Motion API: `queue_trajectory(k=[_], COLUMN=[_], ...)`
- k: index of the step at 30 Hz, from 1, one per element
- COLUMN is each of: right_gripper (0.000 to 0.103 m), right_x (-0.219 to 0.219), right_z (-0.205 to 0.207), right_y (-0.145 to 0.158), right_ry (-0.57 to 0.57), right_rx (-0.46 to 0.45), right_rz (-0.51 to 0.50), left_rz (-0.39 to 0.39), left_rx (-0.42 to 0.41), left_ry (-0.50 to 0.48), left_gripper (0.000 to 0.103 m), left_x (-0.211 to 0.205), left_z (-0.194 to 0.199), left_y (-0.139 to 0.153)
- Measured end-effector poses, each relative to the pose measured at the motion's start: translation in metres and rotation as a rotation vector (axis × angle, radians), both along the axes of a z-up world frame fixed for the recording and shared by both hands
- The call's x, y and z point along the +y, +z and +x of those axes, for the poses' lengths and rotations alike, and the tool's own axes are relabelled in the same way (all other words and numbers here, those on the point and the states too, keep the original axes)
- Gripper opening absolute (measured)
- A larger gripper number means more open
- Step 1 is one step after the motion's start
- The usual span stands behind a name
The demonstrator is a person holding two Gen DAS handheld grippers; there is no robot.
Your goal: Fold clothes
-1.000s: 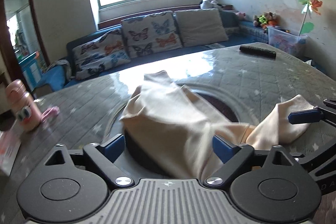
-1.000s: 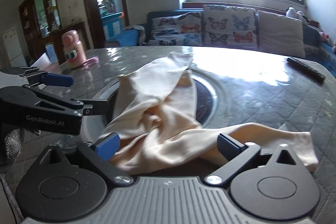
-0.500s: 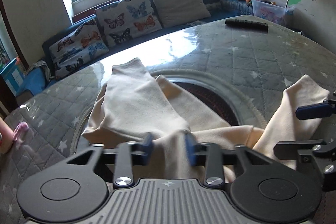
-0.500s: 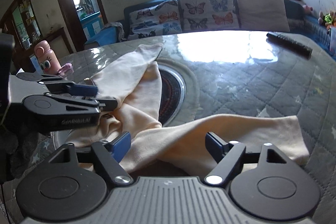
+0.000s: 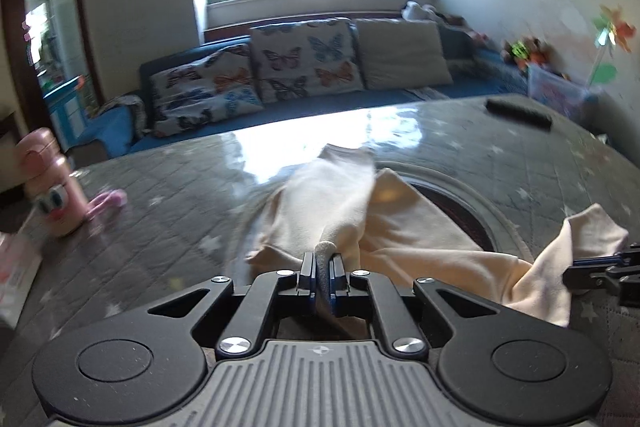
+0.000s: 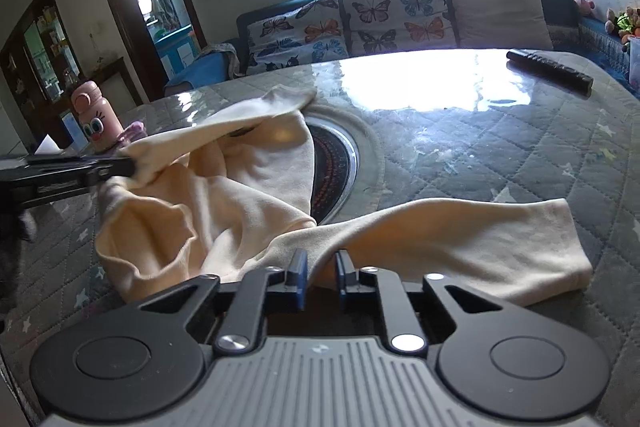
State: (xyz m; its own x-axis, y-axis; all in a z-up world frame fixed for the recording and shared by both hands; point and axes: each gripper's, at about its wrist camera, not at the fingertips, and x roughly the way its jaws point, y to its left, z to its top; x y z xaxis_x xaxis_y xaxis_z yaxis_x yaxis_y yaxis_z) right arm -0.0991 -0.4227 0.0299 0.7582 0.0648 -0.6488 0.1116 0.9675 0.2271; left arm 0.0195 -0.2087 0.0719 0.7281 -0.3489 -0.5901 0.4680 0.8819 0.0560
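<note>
A cream garment [image 5: 404, 227] lies crumpled on the grey quilted table [image 5: 168, 227], partly over a round dark inset [image 5: 464, 215]. My left gripper [image 5: 323, 269] is shut on a fold of it, and the cloth rises from the table up to the jaws. In the right wrist view the left gripper [image 6: 120, 169] holds that fold lifted at the left. My right gripper [image 6: 321, 277] is shut on the garment [image 6: 248, 195] near its front edge, where one long part [image 6: 480, 239] stretches right. The right gripper's tip [image 5: 596, 265] shows at the left wrist view's right edge.
A pink bottle [image 6: 98, 123] stands at the table's left side with a pink item beside it. A black remote control [image 6: 548, 69] lies at the far right. Beyond the table is a blue sofa [image 6: 400, 11] with butterfly cushions. Paper lies at the left edge [image 5: 12, 267].
Both grippers were open around the garment and have closed on it. The left gripper has raised its fold off the table.
</note>
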Motion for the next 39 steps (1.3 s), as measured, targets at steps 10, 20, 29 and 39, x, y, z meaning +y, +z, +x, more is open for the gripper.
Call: queue_trajectory(k=[10,20,29,39], right_gripper=[0.002,0.002,0.011,0.029], right_x=[0.004,0.026,0.003,-0.061], right_z=[-0.033,-0.073,-0.070,-0.027], right_y=[0.006,-0.001,0.014,0.000], right_ry=[0.033,0.139,0.055,-0.159], right_rx=[-0.003,0.103,0.073,0.074], right_rz=[-0.012,-0.027,-0.034,-0.073], left_rz=[-0.056,-0.045,-0.031,-0.025], left_rx=[0.074,0.165,0.140,0.078], left_ry=[0.052,0.046,0.029,0.035], left_gripper=[0.006,0.006,0.037,0.052], left_x=[0.063,0.093,0.094,0.092], left_z=[-0.044,-0.071,-0.076,-0.067], left_y=[-0.004,-0.023,-0.018,-0.001])
